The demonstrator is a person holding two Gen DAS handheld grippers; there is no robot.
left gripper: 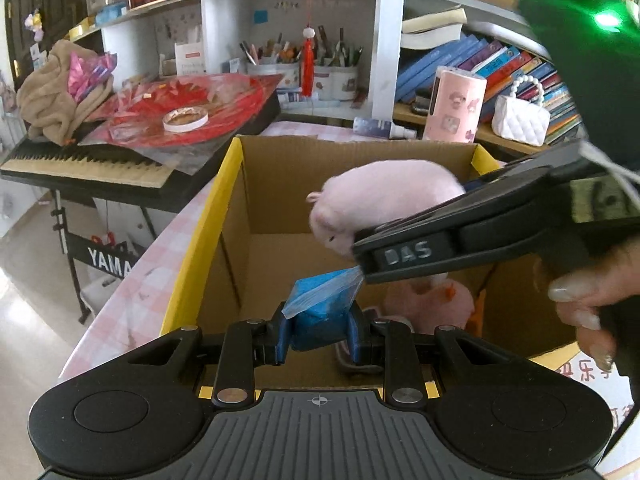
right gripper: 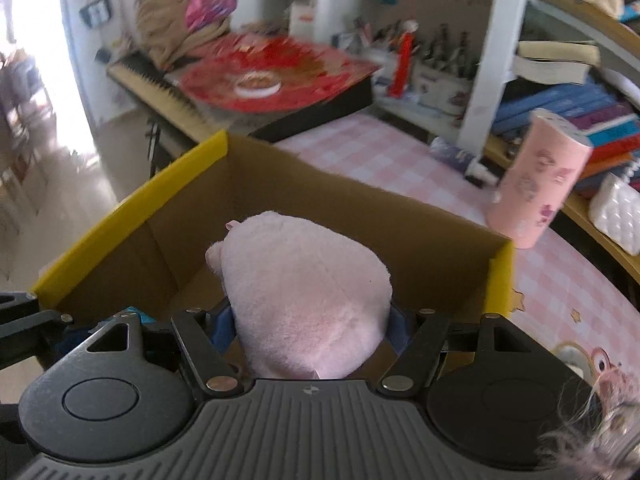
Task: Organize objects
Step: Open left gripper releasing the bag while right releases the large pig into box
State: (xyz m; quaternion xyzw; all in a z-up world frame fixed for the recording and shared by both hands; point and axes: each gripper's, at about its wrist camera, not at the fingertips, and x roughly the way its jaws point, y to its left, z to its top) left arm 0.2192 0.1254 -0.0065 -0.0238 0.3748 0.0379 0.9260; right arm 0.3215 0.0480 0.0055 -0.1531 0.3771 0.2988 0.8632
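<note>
Gripping a blue packet (left gripper: 320,316), the left tongs (left gripper: 320,340) stand narrow over the open box (left gripper: 208,220) on the tabletop (left gripper: 132,292). Up to their right, the right tongs (right gripper: 310,328) clamp a pink plush (right gripper: 304,296) at half width above the same box. Another pink toy (left gripper: 436,304) lies on the box floor just beyond the packet.

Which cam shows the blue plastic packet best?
Left wrist: the blue plastic packet sits clamped in the left gripper, in full view over the cardboard box. The right wrist view shows only a blue sliver at its lower left edge, behind gripper linkage.
</note>
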